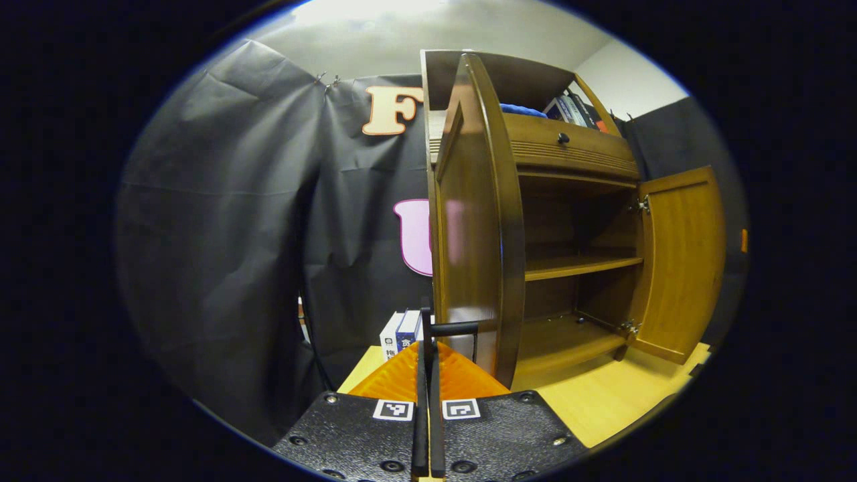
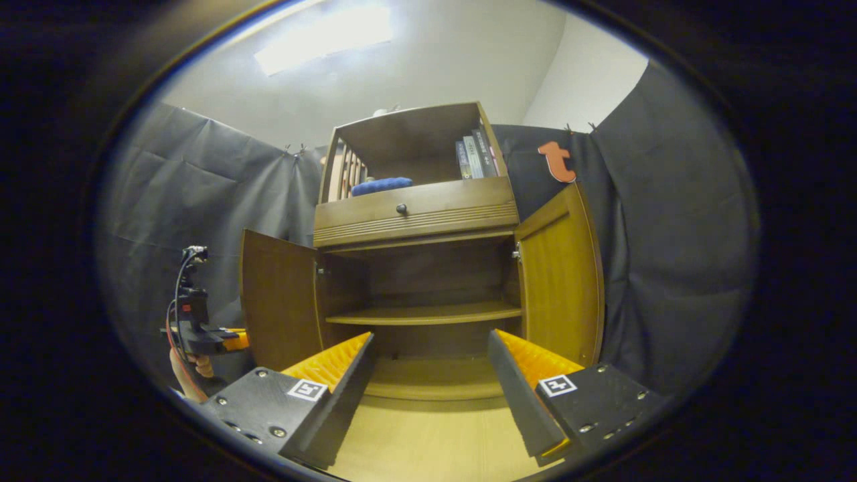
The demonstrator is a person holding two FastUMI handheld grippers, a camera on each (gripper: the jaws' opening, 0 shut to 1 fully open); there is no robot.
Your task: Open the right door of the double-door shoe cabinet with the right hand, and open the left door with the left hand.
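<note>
Now both doors of the shoe cabinet (image 2: 415, 268) stand open on the wooden table (image 2: 428, 435).

From the left in the right gripper view: the left gripper (image 2: 201, 335) sits well left of the left door (image 2: 278, 298), held by a hand; in the left gripper view its fingers are pressed together on nothing, just beside that door's edge (image 1: 482, 221). Then come the shelf (image 2: 428, 313), the right door (image 2: 562, 268), and the right gripper (image 2: 432, 375), spread wide and holding nothing, facing the cabinet.
</note>
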